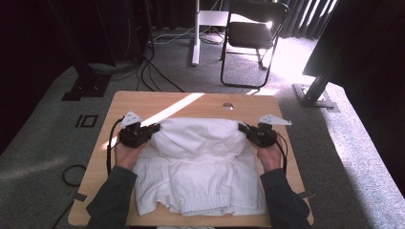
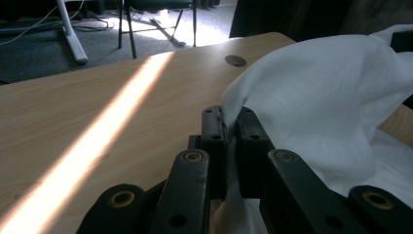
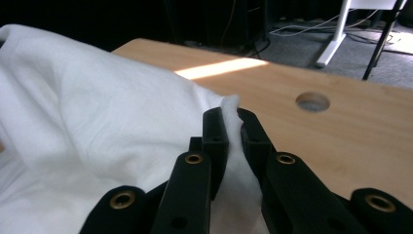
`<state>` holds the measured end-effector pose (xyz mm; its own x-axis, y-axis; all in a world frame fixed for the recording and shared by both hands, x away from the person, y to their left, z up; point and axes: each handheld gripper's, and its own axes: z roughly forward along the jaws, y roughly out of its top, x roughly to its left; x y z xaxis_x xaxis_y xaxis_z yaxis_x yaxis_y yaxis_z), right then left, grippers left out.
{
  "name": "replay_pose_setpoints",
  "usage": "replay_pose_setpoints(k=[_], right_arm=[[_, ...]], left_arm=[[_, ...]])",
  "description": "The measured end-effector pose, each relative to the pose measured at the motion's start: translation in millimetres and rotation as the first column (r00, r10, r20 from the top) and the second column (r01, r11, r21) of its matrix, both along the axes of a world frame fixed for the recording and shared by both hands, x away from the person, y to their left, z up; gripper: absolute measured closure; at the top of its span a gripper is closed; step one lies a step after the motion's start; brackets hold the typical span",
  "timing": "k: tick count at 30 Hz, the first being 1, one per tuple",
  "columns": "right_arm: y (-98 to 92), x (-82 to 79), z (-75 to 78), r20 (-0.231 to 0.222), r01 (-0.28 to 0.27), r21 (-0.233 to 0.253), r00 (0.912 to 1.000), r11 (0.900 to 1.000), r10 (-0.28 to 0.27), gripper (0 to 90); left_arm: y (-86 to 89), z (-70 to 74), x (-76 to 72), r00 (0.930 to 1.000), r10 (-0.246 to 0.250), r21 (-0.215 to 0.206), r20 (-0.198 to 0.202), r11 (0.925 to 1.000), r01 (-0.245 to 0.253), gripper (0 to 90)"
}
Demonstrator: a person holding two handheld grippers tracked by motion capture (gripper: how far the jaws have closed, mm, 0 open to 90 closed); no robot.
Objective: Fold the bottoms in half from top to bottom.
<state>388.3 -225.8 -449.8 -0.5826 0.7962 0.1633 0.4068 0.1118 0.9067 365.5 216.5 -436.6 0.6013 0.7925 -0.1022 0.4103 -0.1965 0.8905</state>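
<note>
A white garment (image 1: 198, 164) lies on the wooden table (image 1: 143, 102), its elastic hem toward the near edge and its far part lifted into a rounded fold. My left gripper (image 1: 154, 130) is shut on the fold's left corner; in the left gripper view the white cloth (image 2: 321, 92) is pinched between the jaws of this gripper (image 2: 230, 116). My right gripper (image 1: 242, 128) is shut on the fold's right corner. In the right gripper view the cloth (image 3: 97, 112) bunches between the tips of that gripper (image 3: 230, 116).
A round cable hole (image 1: 228, 106) sits near the table's far edge, and a stripe of sunlight (image 1: 167, 110) crosses the far left of the top. A black folding chair (image 1: 253, 36) and a white stand (image 1: 196, 33) are on the carpet beyond. Cables lie on the floor at left.
</note>
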Motion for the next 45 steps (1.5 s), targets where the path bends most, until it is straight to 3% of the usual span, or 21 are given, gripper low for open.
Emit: replay_pose_setpoints(k=[1, 4, 6, 7, 8, 11, 12, 13, 14, 15, 16, 17, 20, 23, 25, 33, 36, 40, 42, 45], right_arm=[[-1.1, -8.9, -2.3, 0.004, -0.007, -0.007, 1.0000, 1.000, 0.007, 84.1], [-3.9, -32.1, -11.9, -0.003, -0.019, -0.024, 0.9998, 1.000, 0.019, 84.1], [-4.0, -45.0, -21.7, -0.018, -0.026, -0.049, 0.9995, 0.998, 0.025, 84.0], [-4.0, -45.0, -21.7, -0.018, -0.026, -0.049, 0.9995, 0.998, 0.025, 84.0], [-1.9, -58.5, -37.2, -0.051, -0.039, -0.084, 0.9981, 0.996, 0.034, 84.0], [1.2, -72.2, -60.4, -0.118, -0.062, -0.106, 0.9917, 0.992, 0.049, 83.9], [2.4, -74.4, -66.9, -0.137, -0.071, -0.114, 0.9890, 0.991, 0.055, 83.9], [2.4, -74.4, -66.9, -0.137, -0.071, -0.114, 0.9890, 0.991, 0.055, 83.9], [4.7, -76.6, -77.1, -0.165, -0.081, -0.132, 0.9846, 0.988, 0.059, 83.9], [7.9, -74.7, -89.2, -0.212, -0.086, -0.146, 0.9758, 0.986, 0.054, 83.8], [9.9, -72.4, -93.8, -0.226, -0.088, -0.157, 0.9729, 0.984, 0.051, 83.8], [12.8, -69.4, -97.0, -0.232, -0.086, -0.173, 0.9716, 0.981, 0.044, 83.8], [17.3, -58.1, -103.6, -0.247, -0.076, -0.184, 0.9686, 0.980, 0.029, 83.6], [15.1, -46.4, -105.4, -0.246, -0.051, -0.158, 0.9691, 0.986, 0.011, 83.2], [15.1, -38.6, -105.8, -0.245, -0.040, -0.153, 0.9695, 0.987, 0.001, 83.1], [21.6, -5.2, -103.8, -0.220, 0.030, -0.195, 0.9727, 0.980, -0.074, 82.8], [25.9, 6.7, -103.5, -0.209, 0.060, -0.207, 0.9723, 0.977, -0.104, 82.8], [32.9, 19.1, -100.9, -0.205, 0.091, -0.238, 0.9684, 0.967, -0.141, 83.0], [34.2, 22.1, -97.3, -0.190, 0.086, -0.246, 0.9723, 0.965, -0.135, 83.2], [27.6, 15.8, -79.1, -0.142, 0.104, -0.197, 0.9808, 0.975, -0.134, 83.5]], left_arm=[[1.0, -3.1, -8.7, 0.9999, -0.011, -0.014, -0.005, 0.9998, 0.010, 85.8], [0.3, -16.6, -32.2, 0.9993, -0.032, 0.019, -0.022, 0.9993, 0.033, 85.5], [-2.1, -28.5, -45.4, 0.9976, -0.045, 0.056, -0.053, 0.9973, 0.048, 85.3], [-2.1, -28.5, -45.4, 0.9976, -0.045, 0.056, -0.053, 0.9973, 0.048, 85.3], [-4.9, -41.3, -57.7, 0.9944, -0.061, 0.086, -0.087, 0.9940, 0.068, 85.2], [-11.9, -61.5, -68.2, 0.9858, -0.068, 0.161, -0.153, 0.9826, 0.093, 85.2], [-16.0, -71.1, -70.3, 0.9816, -0.070, 0.197, -0.178, 0.9746, 0.105, 85.2], [-16.0, -71.1, -70.3, 0.9816, -0.070, 0.197, -0.178, 0.9746, 0.105, 85.2], [-21.8, -83.0, -70.2, 0.9766, -0.069, 0.232, -0.203, 0.9658, 0.116, 85.2], [-25.9, -88.9, -68.4, 0.9765, -0.061, 0.263, -0.207, 0.9579, 0.115, 85.2], [-29.8, -94.7, -65.2, 0.9752, -0.057, 0.281, -0.214, 0.9526, 0.117, 85.2], [-32.1, -98.5, -62.1, 0.9743, -0.053, 0.284, -0.219, 0.9518, 0.115, 85.3], [-32.1, -103.9, -48.9, 0.9761, -0.041, 0.251, -0.213, 0.9633, 0.095, 85.4], [-27.4, -107.9, -31.7, 0.9775, -0.020, 0.195, -0.210, 0.9788, 0.062, 85.3], [-27.0, -109.1, -22.8, 0.9778, -0.008, 0.177, -0.210, 0.9831, 0.046, 85.3], [-33.3, -109.1, 17.8, 0.9799, 0.049, 0.176, -0.193, 0.9842, -0.015, 85.2], [-35.5, -109.1, 30.9, 0.9772, 0.085, 0.169, -0.194, 0.9842, -0.052, 85.2], [-40.3, -105.2, 46.1, 0.9677, 0.137, 0.161, -0.211, 0.9814, -0.104, 85.2], [-36.7, -98.2, 47.0, 0.9681, 0.136, 0.122, -0.211, 0.9863, -0.112, 85.7], [-23.8, -72.4, 35.8, 0.9806, 0.111, 0.018, -0.161, 0.9938, -0.110, 86.4]])
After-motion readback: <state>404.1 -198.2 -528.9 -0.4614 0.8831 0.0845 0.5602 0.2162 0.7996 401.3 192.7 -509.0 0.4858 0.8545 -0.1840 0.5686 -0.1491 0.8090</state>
